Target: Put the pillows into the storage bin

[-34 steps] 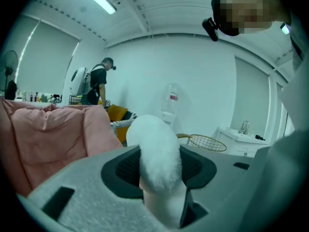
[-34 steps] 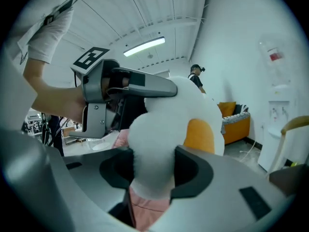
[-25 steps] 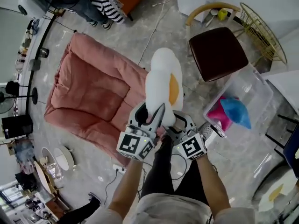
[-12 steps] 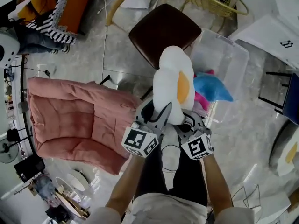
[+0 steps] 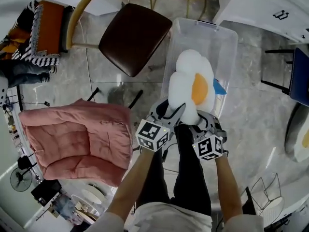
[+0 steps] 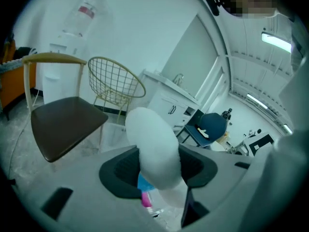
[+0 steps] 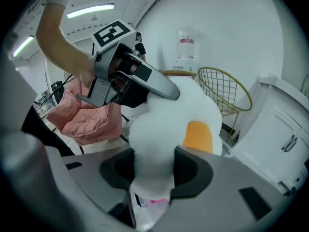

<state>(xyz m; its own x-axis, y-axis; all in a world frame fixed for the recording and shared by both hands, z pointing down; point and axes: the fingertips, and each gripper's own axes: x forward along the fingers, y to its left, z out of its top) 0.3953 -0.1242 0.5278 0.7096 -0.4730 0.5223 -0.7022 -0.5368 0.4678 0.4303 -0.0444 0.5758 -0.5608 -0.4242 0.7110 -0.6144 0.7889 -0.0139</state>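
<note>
Left tongs (image 5: 175, 114) and right tongs (image 5: 197, 122) both pinch a white, orange-yolked egg-shaped plush pillow (image 5: 189, 86), steadying its bulk above the clear plastic storage bin (image 5: 205, 30), apparently for lowering.

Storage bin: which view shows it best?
Head view: the clear bin seen from above, with the pillow over it. Left gripper view shows part of a wall behind the pillow; right gripper view, only a glimpse under the jaws.

The left gripper (image 5: 172, 113) and right gripper (image 5: 200, 121) are grey, with black recessed pads (image 6: 120, 172) lining the jaws; each carries a cube (image 5: 153, 135) of black-and-white square markers at its six o'clock end. The person wears black trousers (image 5: 187, 178) and, towards six o'clock, a pale grey short-sleeved top (image 5: 169, 220)
</note>
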